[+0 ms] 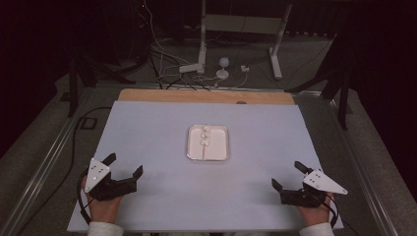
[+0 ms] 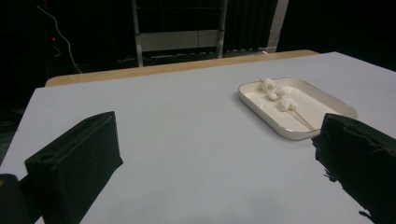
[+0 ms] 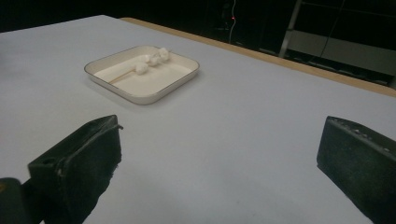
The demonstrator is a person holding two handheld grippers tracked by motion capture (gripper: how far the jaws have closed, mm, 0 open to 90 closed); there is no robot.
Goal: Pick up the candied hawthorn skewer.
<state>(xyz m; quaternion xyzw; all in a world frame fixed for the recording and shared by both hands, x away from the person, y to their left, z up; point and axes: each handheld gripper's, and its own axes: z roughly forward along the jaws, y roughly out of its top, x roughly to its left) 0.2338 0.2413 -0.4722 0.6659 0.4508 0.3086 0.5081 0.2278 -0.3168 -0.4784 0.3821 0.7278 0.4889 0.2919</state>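
Observation:
A shallow white tray (image 1: 220, 152) (image 2: 338, 108) (image 3: 182, 78) sits in the middle of the pale blue table. In it lies a thin wooden skewer (image 1: 205, 149) (image 2: 302, 118) (image 3: 122, 75) with small white marshmallows (image 1: 205, 132) (image 2: 275, 91) (image 3: 154, 59) at its far end. My left gripper (image 1: 125, 164) (image 2: 215, 158) rests near the front left, jaws wide apart and empty. Held near the front right, my right gripper (image 1: 287, 174) (image 3: 219, 163) is open too, with nothing between its jaws. Both stand well short of the tray.
A wooden strip (image 1: 206, 96) runs along the table's far edge. Beyond it, on the floor, are white stand legs (image 1: 276, 49), cables and a small white lamp-like object (image 1: 223, 68). Metal rails (image 1: 44, 167) flank the table on both sides.

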